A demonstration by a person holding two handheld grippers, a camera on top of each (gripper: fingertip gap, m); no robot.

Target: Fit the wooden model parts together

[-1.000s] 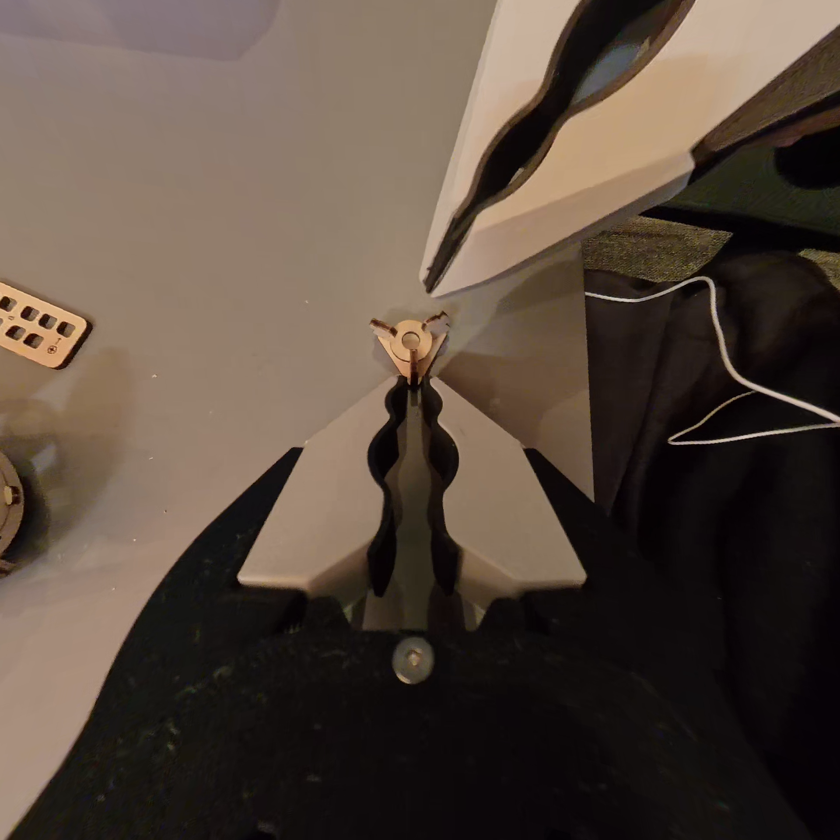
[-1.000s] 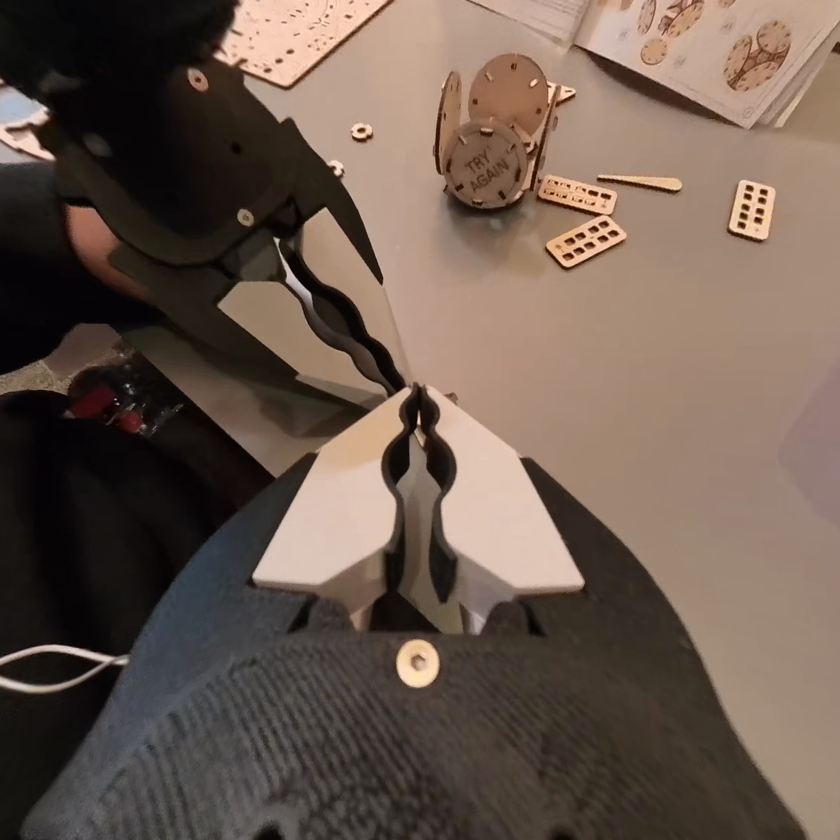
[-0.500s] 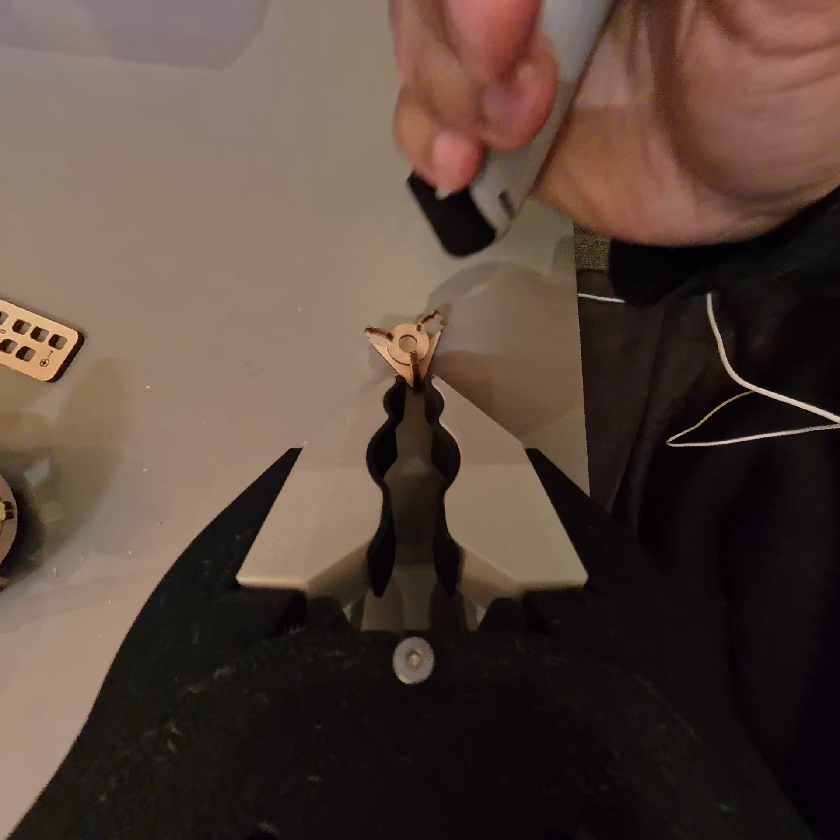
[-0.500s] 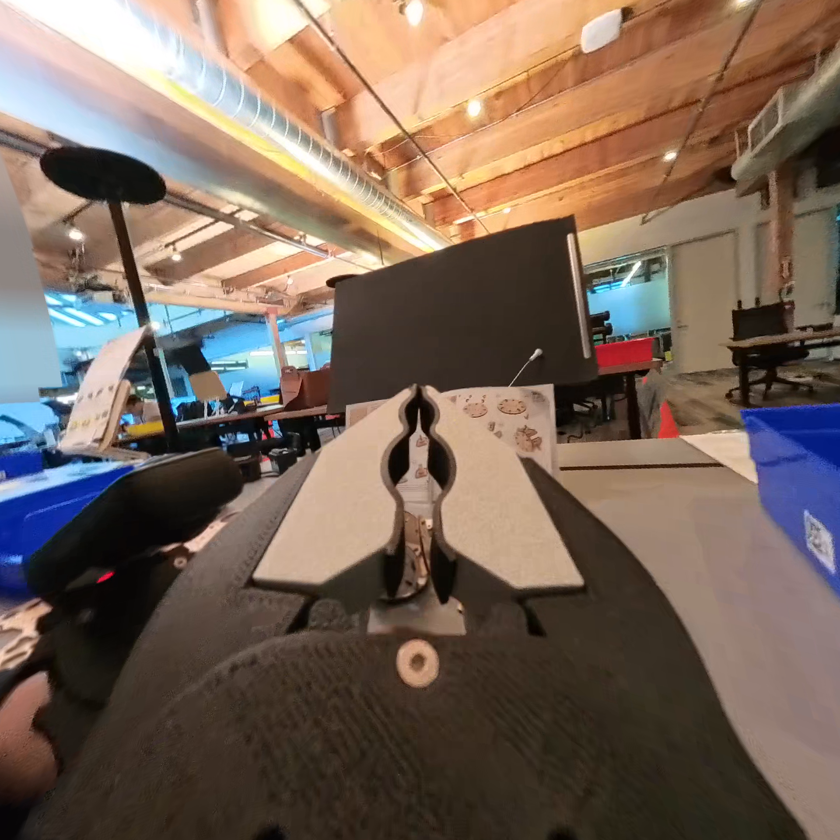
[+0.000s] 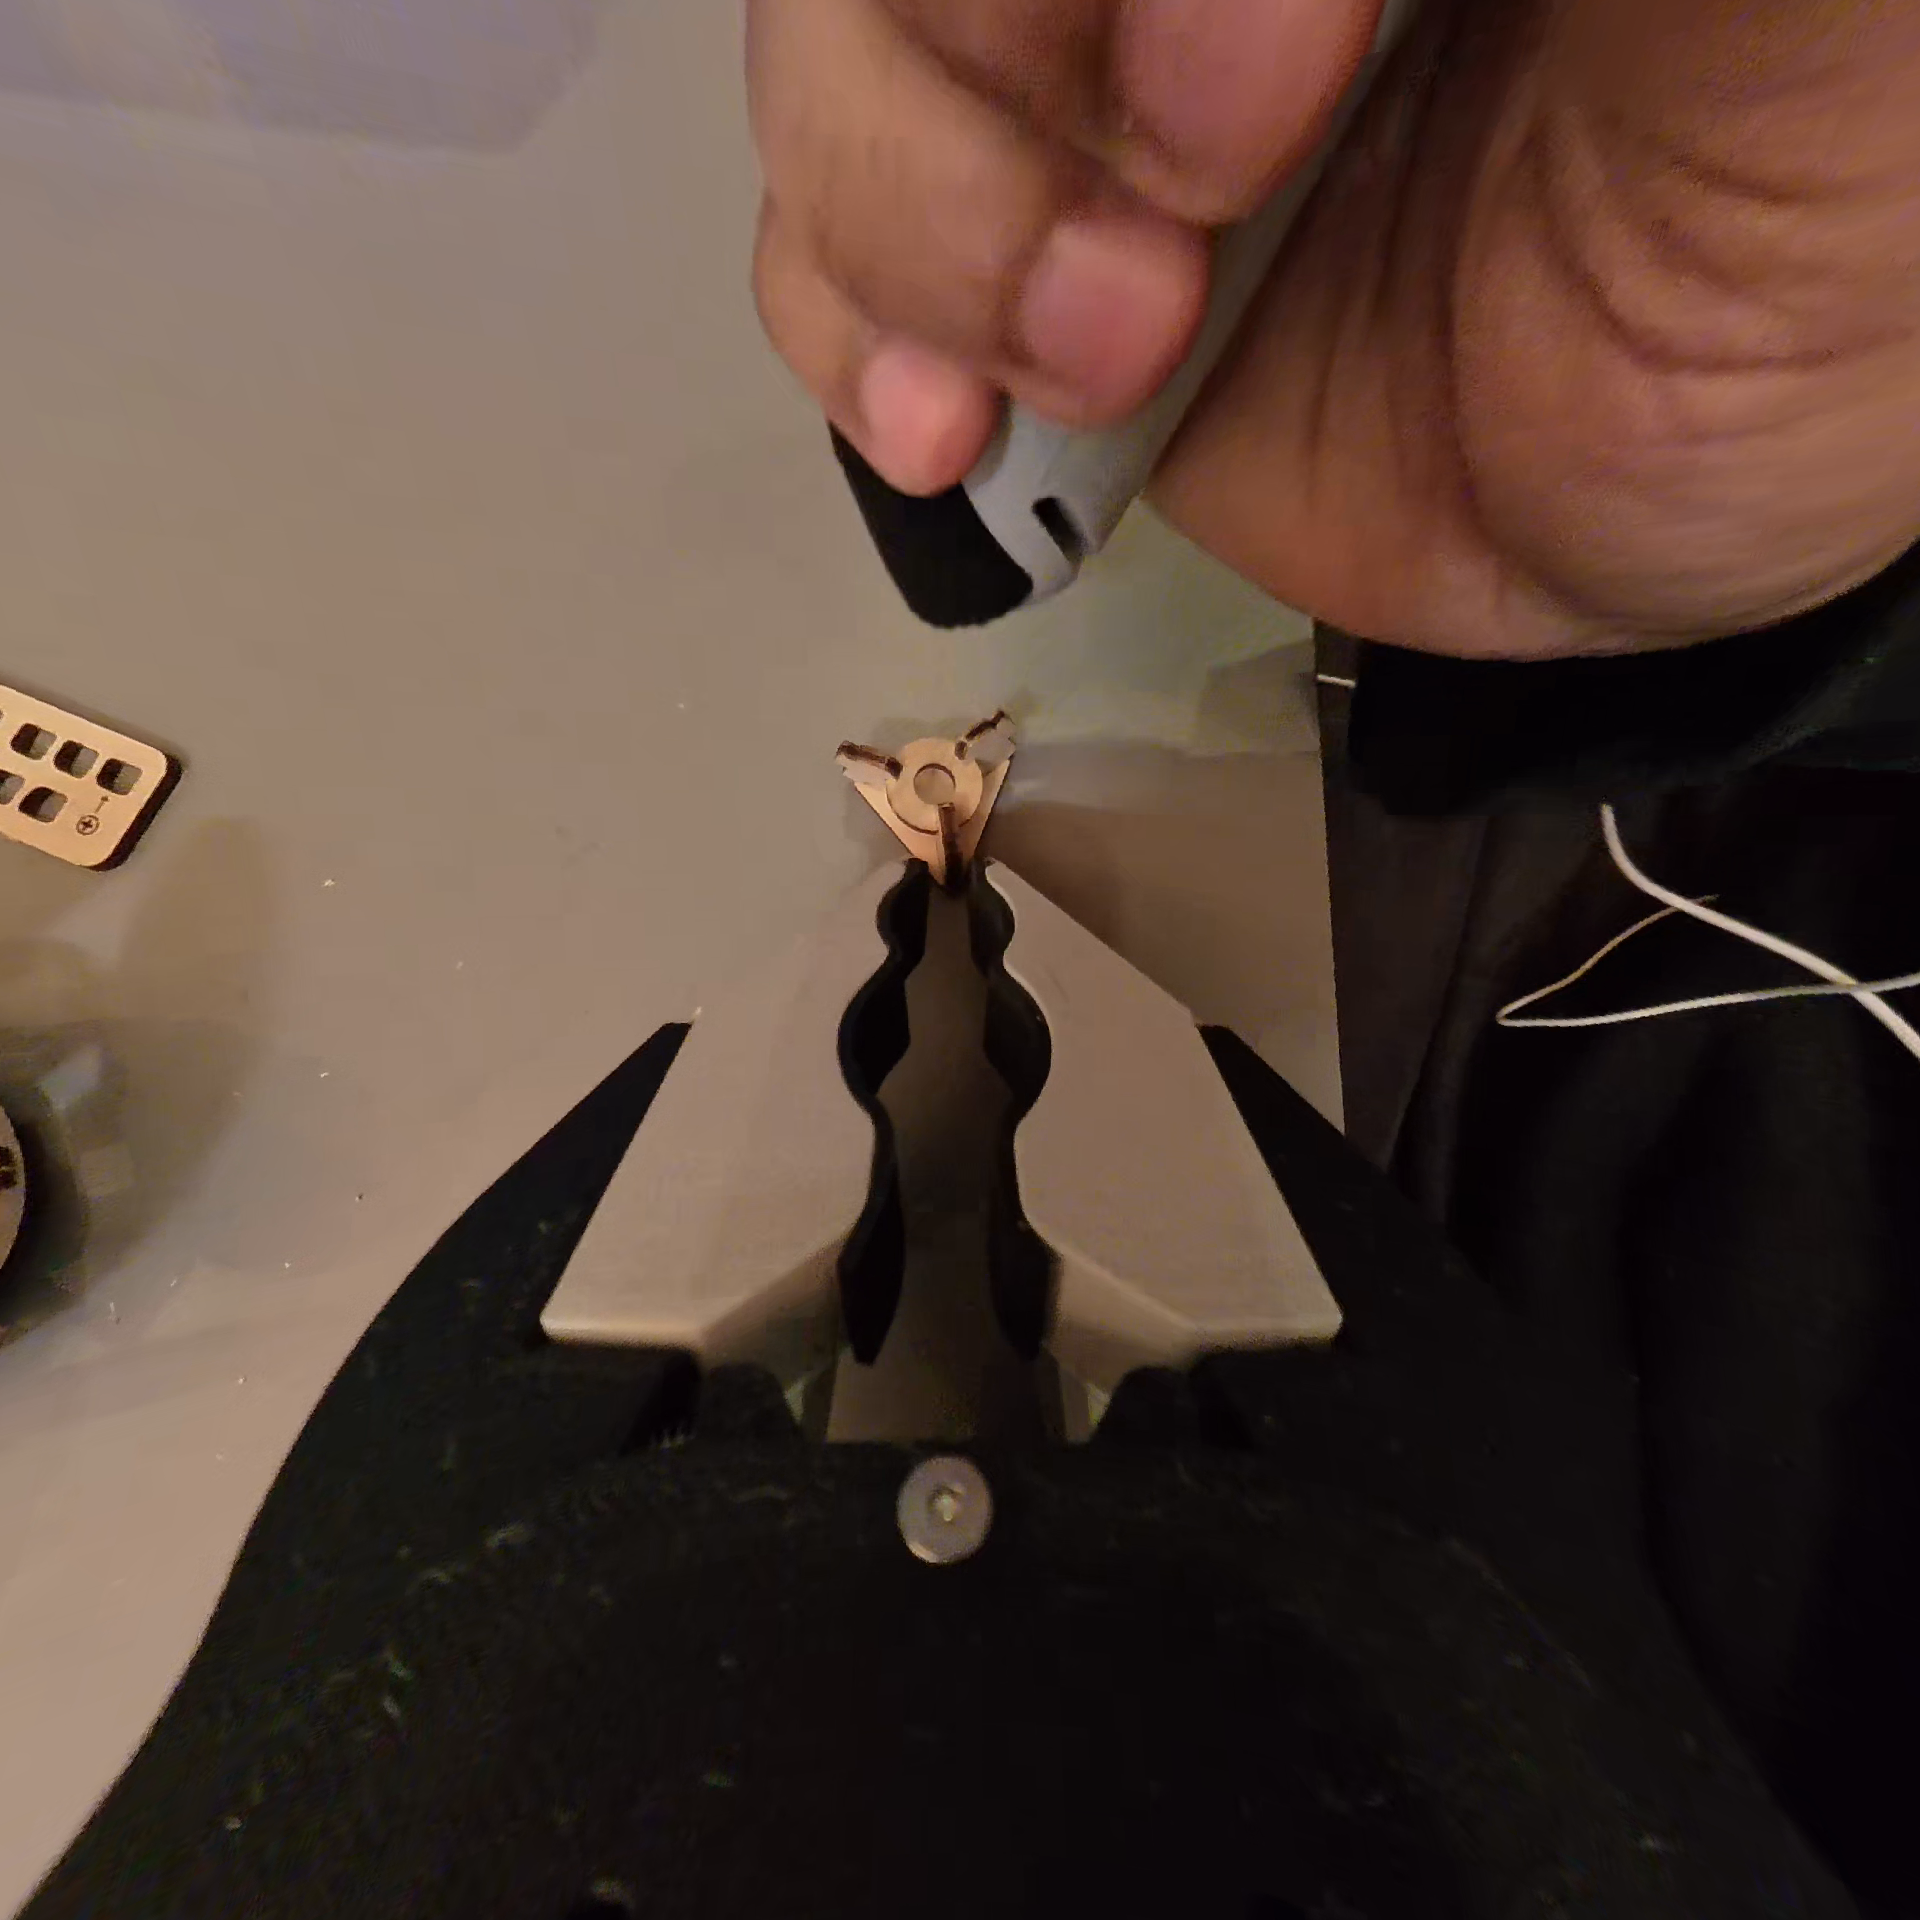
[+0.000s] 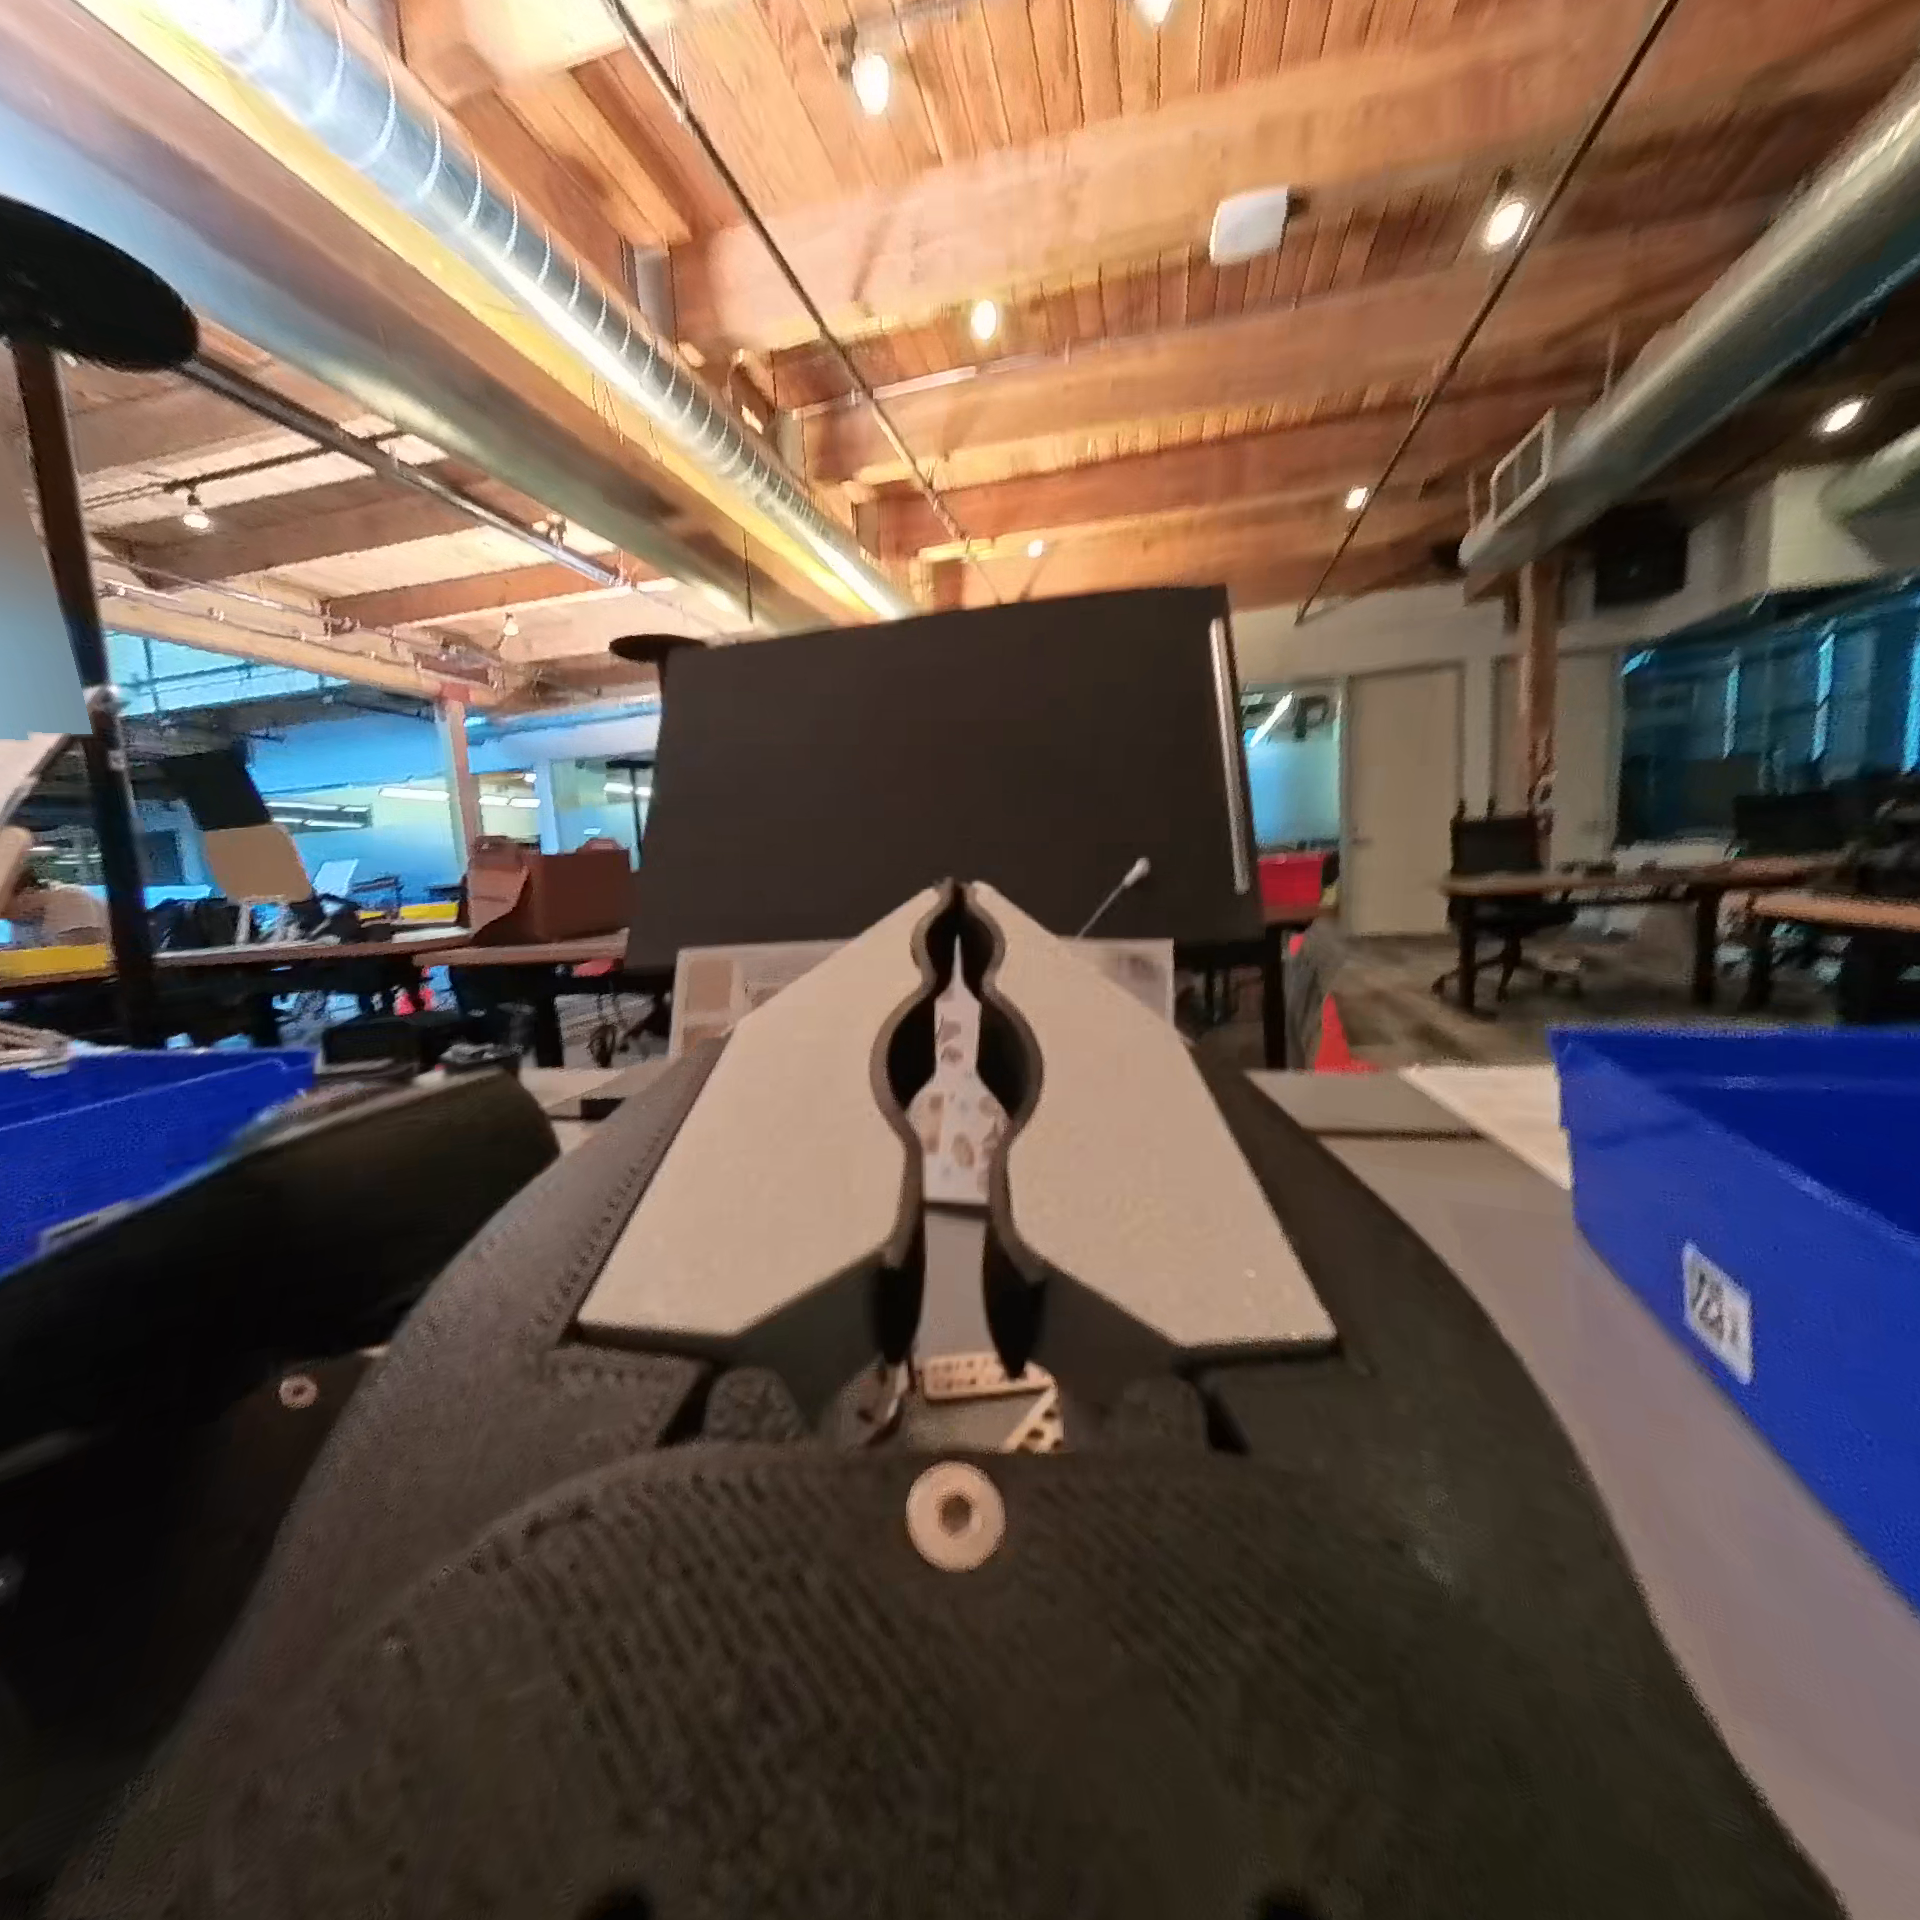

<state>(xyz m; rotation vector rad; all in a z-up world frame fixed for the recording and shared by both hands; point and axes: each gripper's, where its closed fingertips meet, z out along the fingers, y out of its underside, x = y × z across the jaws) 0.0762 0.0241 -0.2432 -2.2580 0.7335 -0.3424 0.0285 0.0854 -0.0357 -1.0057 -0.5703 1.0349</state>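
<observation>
So the left hand-held gripper is pinching a small wooden triangular piece by its bottom tab, right at the fingertips, holding it just over the grey surface near its edge. A person's hand is hovering above it, holding a grey and black handle. A slotted wooden plate is lying off to the left. The right hand-held gripper is closed on nothing, pointing level across the room toward a dark panel, with a blue bin sitting to its right.
</observation>
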